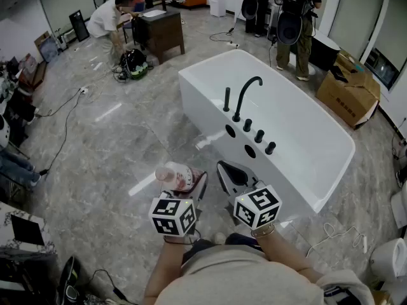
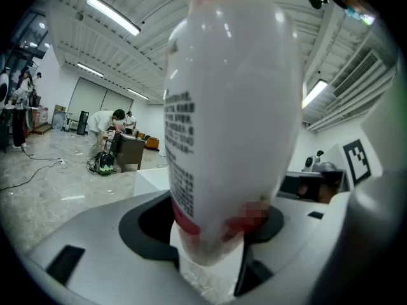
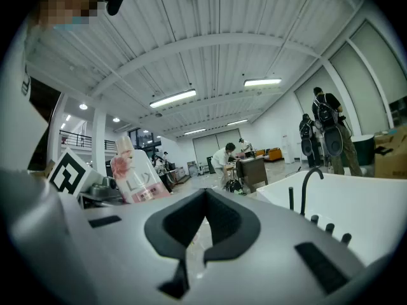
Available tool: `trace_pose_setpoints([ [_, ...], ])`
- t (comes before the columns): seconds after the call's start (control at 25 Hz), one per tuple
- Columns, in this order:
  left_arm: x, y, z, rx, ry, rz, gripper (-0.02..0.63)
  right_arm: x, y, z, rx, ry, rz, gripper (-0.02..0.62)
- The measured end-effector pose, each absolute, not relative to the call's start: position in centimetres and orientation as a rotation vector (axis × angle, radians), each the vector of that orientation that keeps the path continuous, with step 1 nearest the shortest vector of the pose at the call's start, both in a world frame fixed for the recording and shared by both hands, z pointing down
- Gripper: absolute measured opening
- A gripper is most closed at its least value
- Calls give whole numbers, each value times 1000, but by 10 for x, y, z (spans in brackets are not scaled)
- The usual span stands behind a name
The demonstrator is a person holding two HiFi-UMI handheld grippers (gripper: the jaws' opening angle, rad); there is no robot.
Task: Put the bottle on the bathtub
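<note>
A white bottle (image 1: 177, 176) with a pink label lies tilted in my left gripper (image 1: 198, 187), which is shut on its lower body. In the left gripper view the bottle (image 2: 229, 119) fills the middle, pinched between the jaws of the left gripper (image 2: 210, 237). My right gripper (image 1: 231, 174) is beside it, shut and empty, its pads meeting in the right gripper view (image 3: 203, 234), where the bottle (image 3: 133, 178) shows at the left. The white bathtub (image 1: 318, 151) stands just ahead and to the right, with a black faucet (image 1: 245, 95) on its near ledge.
Black knobs (image 1: 259, 136) line the tub ledge by the faucet. Cardboard boxes (image 1: 348, 94) and standing people (image 1: 297, 18) are beyond the tub. A wooden desk (image 1: 162, 32) and a bending person (image 1: 108, 19) are at the far left. Cables (image 1: 67, 116) cross the grey floor.
</note>
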State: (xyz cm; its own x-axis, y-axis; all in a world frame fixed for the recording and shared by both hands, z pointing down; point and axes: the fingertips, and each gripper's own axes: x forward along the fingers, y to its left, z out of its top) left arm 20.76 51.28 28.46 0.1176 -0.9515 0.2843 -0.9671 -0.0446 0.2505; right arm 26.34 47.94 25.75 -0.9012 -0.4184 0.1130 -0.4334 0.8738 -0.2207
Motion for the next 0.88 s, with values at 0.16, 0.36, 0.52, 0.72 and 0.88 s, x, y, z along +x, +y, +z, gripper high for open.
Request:
trace_pose_setpoints([
  [0.16,216,505,294,2034,-1853,99,267,272,469,269,706,-2952,352,-9],
  [0.36,216,500,301,2028,-1844,131,267,278,461,280,738,-2916,350,-9],
  [0.52,221,492,302,2058,-1865,195,267,282,458,278,737,-2923,333,-8],
  [0.72,221,485,297,2067,-1882,196,267,284,453,274,737,-2953,364,-9],
  [0.88,231,480,292,2080,-1885,179,267,296,448,277,704,-2966,424,-9],
])
